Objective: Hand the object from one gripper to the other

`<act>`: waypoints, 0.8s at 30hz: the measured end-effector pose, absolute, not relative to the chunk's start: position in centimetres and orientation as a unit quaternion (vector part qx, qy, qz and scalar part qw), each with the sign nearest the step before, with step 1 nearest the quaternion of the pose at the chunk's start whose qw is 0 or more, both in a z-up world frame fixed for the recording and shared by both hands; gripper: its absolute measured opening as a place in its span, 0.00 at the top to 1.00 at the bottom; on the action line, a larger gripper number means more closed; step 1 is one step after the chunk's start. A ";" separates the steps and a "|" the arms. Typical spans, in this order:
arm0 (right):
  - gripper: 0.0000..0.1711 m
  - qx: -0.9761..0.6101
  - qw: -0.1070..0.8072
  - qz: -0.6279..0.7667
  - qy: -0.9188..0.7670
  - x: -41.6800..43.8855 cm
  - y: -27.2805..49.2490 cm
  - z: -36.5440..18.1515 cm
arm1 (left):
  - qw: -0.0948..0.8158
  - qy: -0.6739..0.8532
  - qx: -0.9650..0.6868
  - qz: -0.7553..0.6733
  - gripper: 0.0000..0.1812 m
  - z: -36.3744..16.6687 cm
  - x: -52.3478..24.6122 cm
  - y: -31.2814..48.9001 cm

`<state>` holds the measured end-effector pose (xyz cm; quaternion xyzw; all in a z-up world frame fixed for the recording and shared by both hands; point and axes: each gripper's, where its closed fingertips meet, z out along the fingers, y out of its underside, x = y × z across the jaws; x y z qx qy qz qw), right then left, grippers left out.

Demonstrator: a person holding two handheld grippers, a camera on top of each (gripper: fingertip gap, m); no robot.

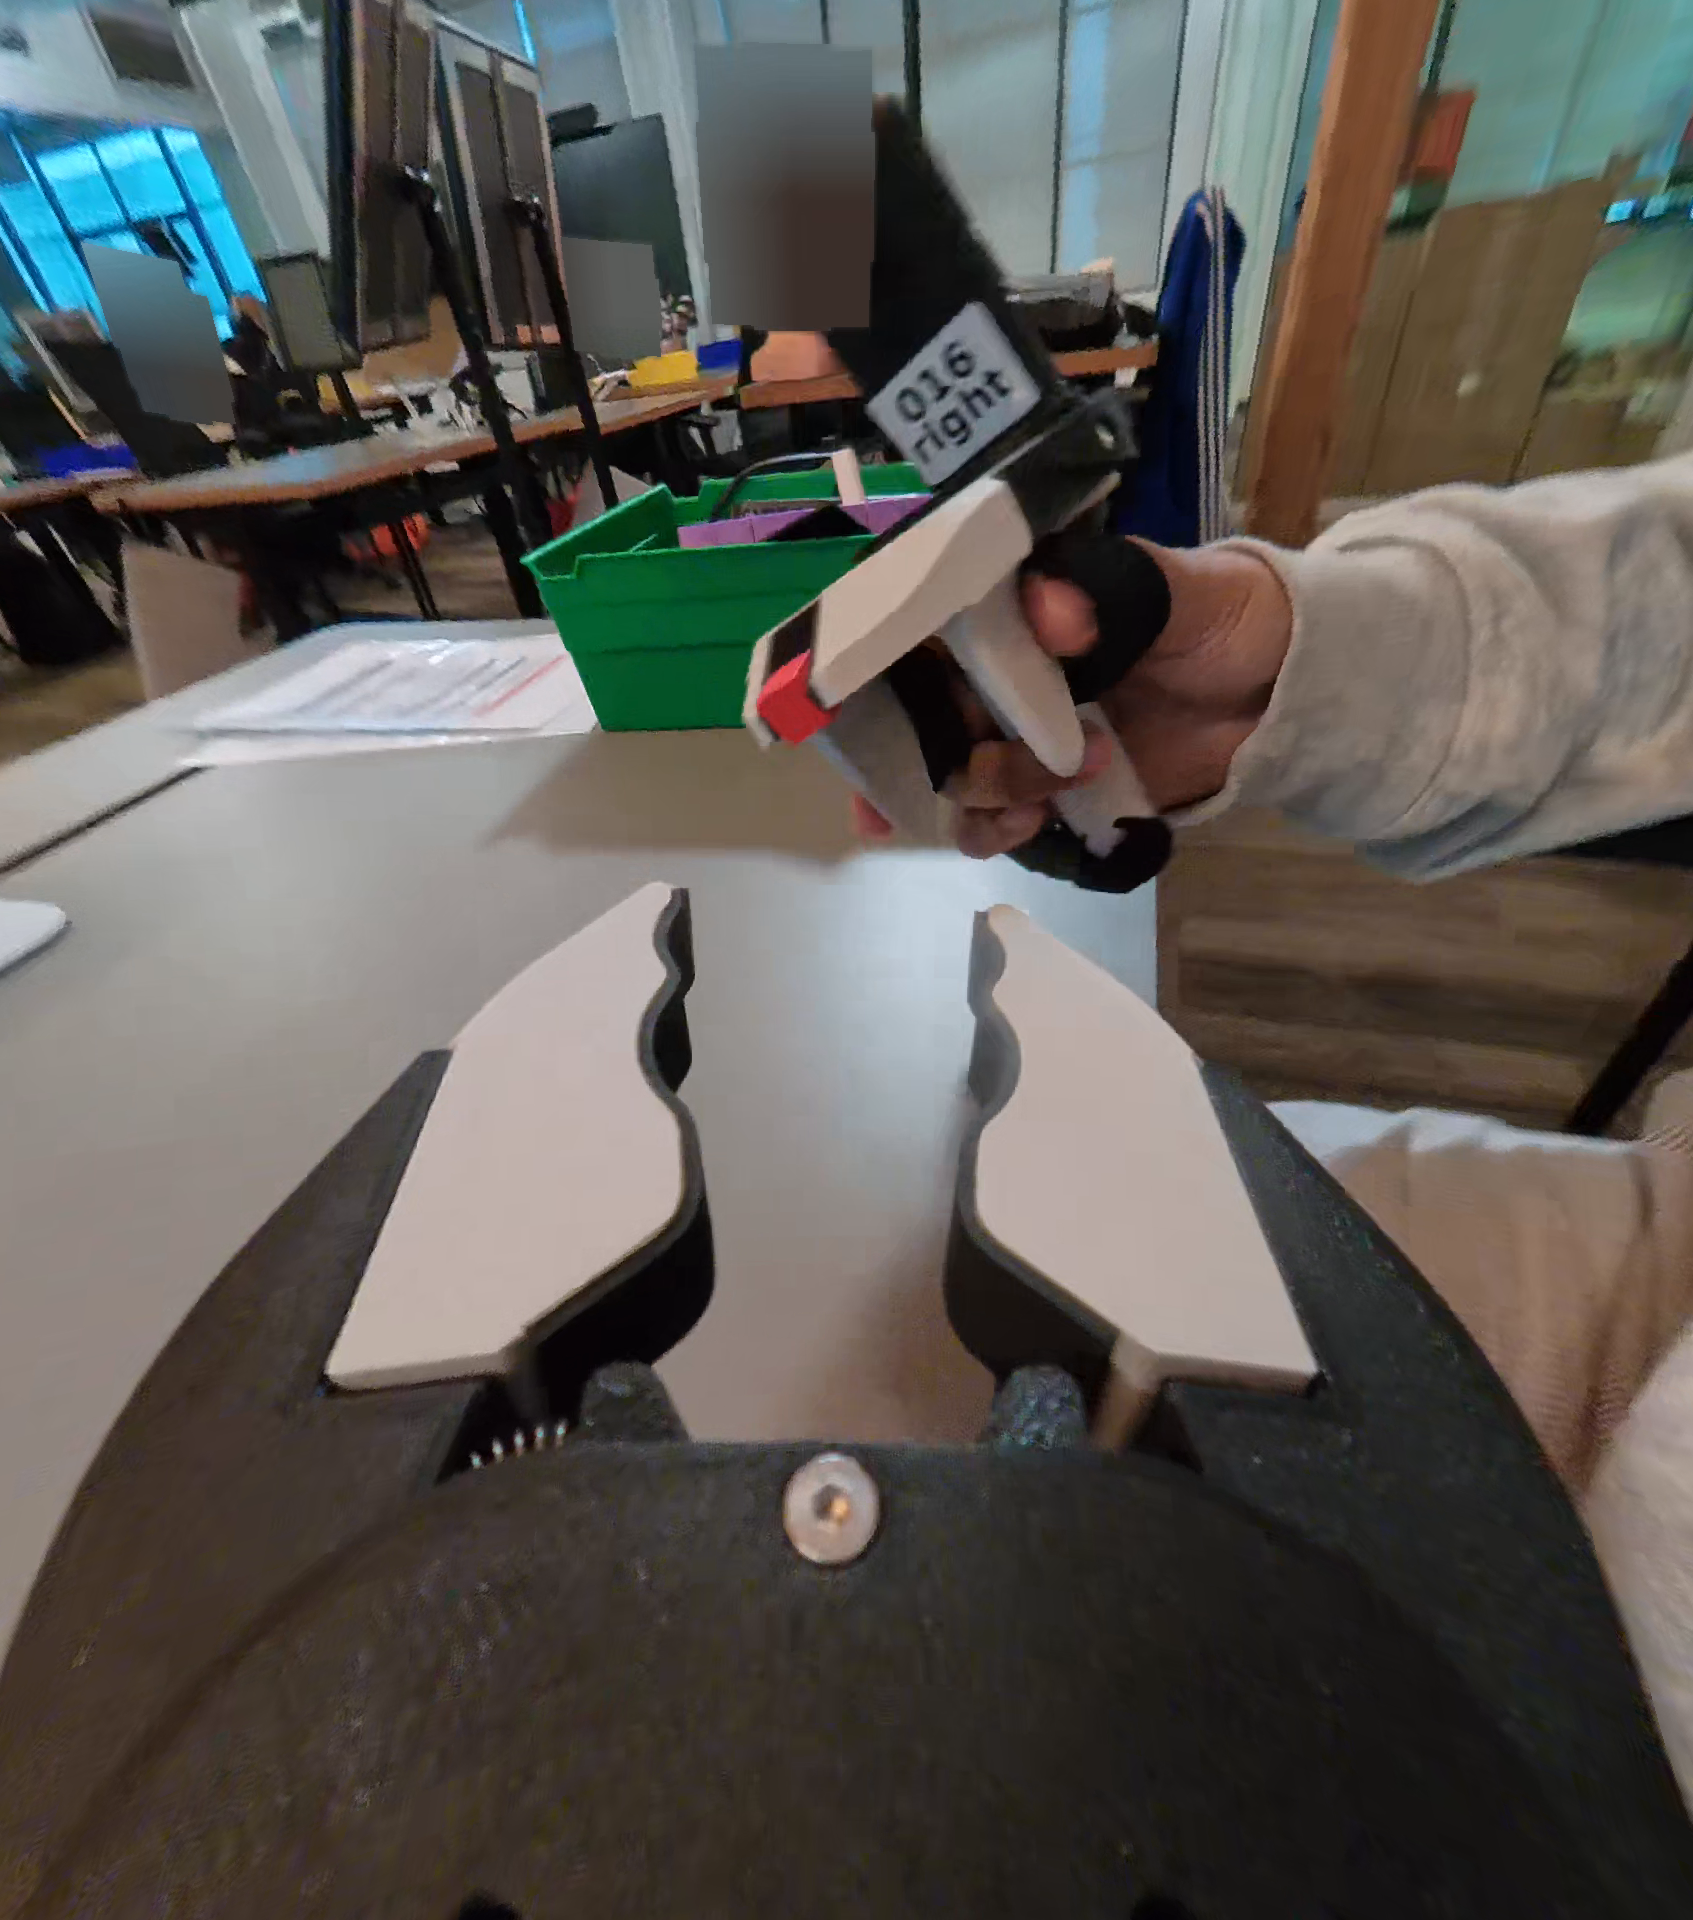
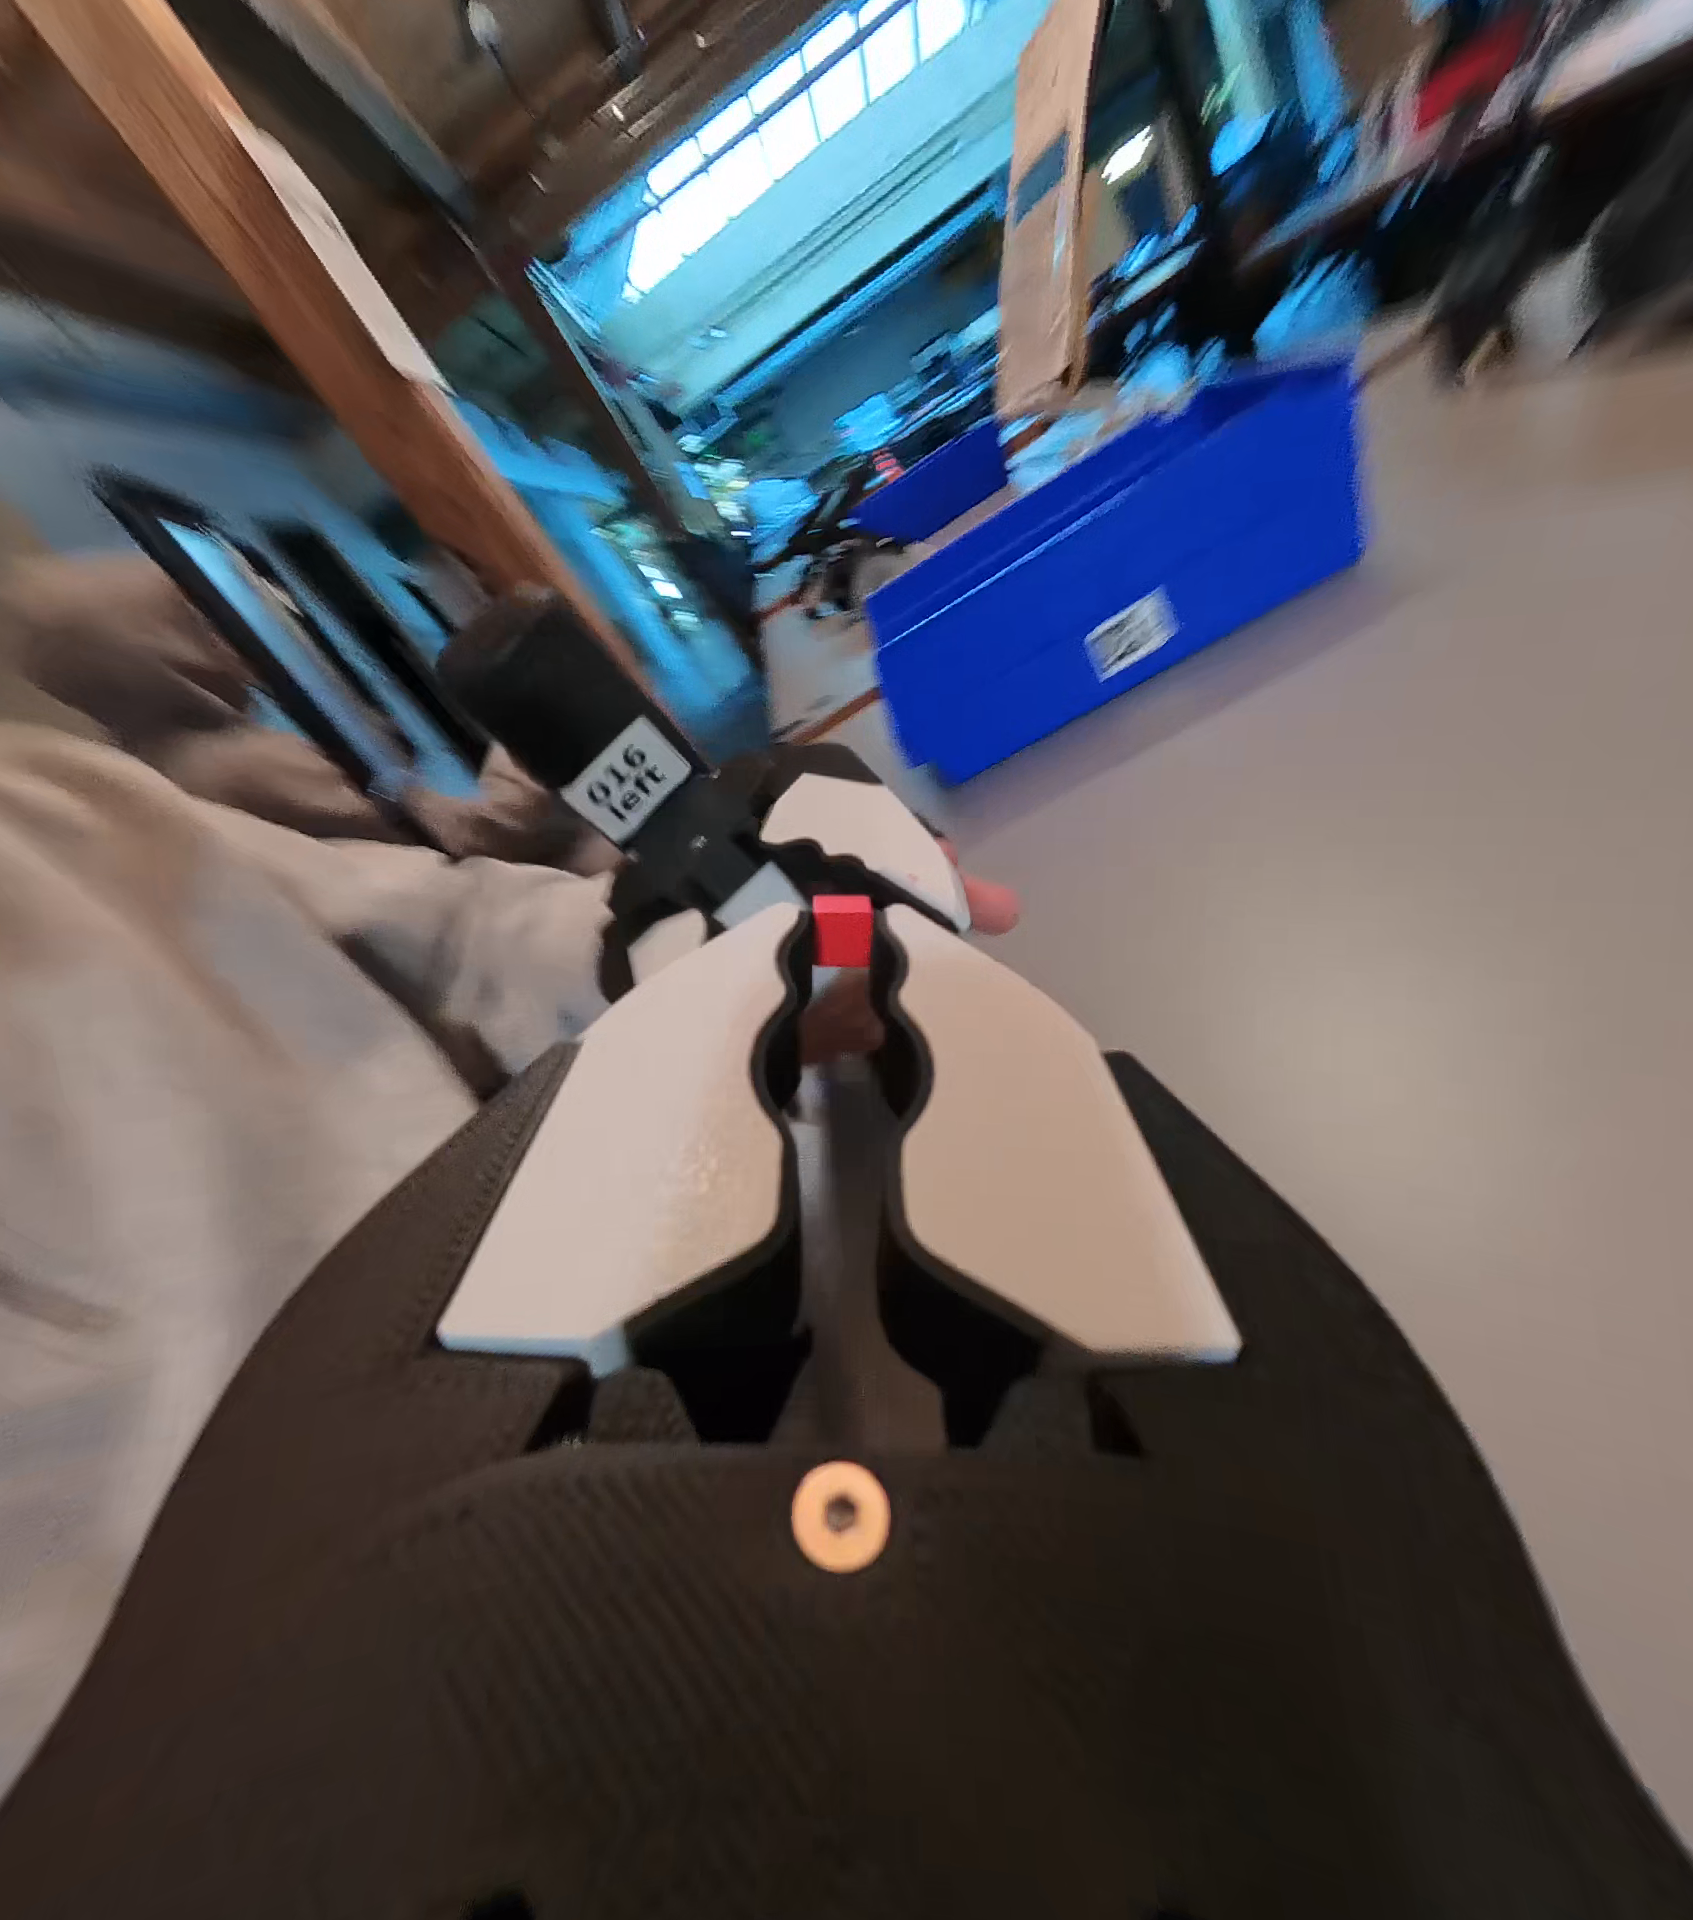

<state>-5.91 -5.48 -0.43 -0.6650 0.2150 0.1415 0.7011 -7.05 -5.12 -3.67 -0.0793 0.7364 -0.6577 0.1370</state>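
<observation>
A small red cube [image 2: 842, 932] is pinched at the very tips of the right claw [image 2: 840, 951], held in the air above the grey surface [image 1: 302, 935]. The left claw [image 1: 826, 925] waits spread and empty, near but apart from the cube. The handover looks not yet begun; next, the cube's free faces likely need bringing between the left claw's fingers.

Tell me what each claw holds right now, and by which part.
The right claw is shut on the red cube, pinched by two opposite sides at the fingertips. The left claw is open and holds nothing.
</observation>
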 end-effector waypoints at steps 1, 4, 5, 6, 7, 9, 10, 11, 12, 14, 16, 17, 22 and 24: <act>0.94 -0.665 0.710 0.119 0.199 -5.9 -5.7 0.1 | 0.119 0.732 -0.093 -0.664 0.72 -3.6 -6.9 -5.0; 0.94 -0.653 0.737 0.087 0.154 -6.7 -6.0 1.9 | 0.077 0.718 -0.127 -0.680 0.71 -3.4 -6.3 -4.6; 0.94 -0.650 0.744 0.072 0.135 -7.1 -6.1 2.4 | 0.066 0.714 -0.136 -0.683 0.71 -3.4 -6.2 -4.5; 0.94 -0.647 0.751 0.056 0.117 -7.4 -6.3 3.0 | 0.057 0.711 -0.143 -0.687 0.71 -3.4 -6.0 -4.4; 0.94 -0.646 0.755 0.041 0.103 -7.7 -6.5 3.4 | 0.049 0.707 -0.149 -0.689 0.71 -3.4 -5.9 -4.3; 0.94 -0.650 0.754 0.021 0.093 -7.9 -6.7 3.6 | 0.040 0.703 -0.156 -0.692 0.72 -3.4 -5.8 -4.3; 0.94 -0.655 0.750 0.015 0.093 -7.8 -6.8 3.4 | 0.038 0.702 -0.158 -0.693 0.72 -3.4 -5.8 -4.2; 0.94 -0.659 0.747 0.011 0.093 -7.8 -6.8 3.3 | 0.036 0.701 -0.160 -0.694 0.72 -3.4 -5.7 -4.2; 0.94 -0.661 0.745 0.007 0.092 -7.8 -6.8 3.2 | 0.033 0.701 -0.161 -0.694 0.72 -3.4 -5.7 -4.2; 0.94 -0.667 0.740 0.005 0.090 -7.9 -6.6 3.1 | 0.032 0.700 -0.162 -0.694 0.72 -3.4 -5.7 -4.2; 0.94 -0.673 0.734 0.000 0.088 -8.0 -6.5 2.8 | 0.031 0.700 -0.163 -0.695 0.72 -3.4 -5.7 -4.2; 0.94 -0.677 0.731 -0.003 0.086 -8.0 -6.4 2.7 | 0.032 0.700 -0.163 -0.694 0.73 -3.4 -5.7 -4.2; 0.94 -0.685 0.720 -0.015 0.110 -7.5 -6.5 3.0 | 0.028 0.700 -0.167 -0.694 0.73 -3.5 -5.7 -4.2; 0.94 -0.691 0.706 -0.052 0.146 -6.1 -8.0 4.4 | 0.027 0.699 -0.168 -0.695 0.73 -3.5 -5.7 -4.1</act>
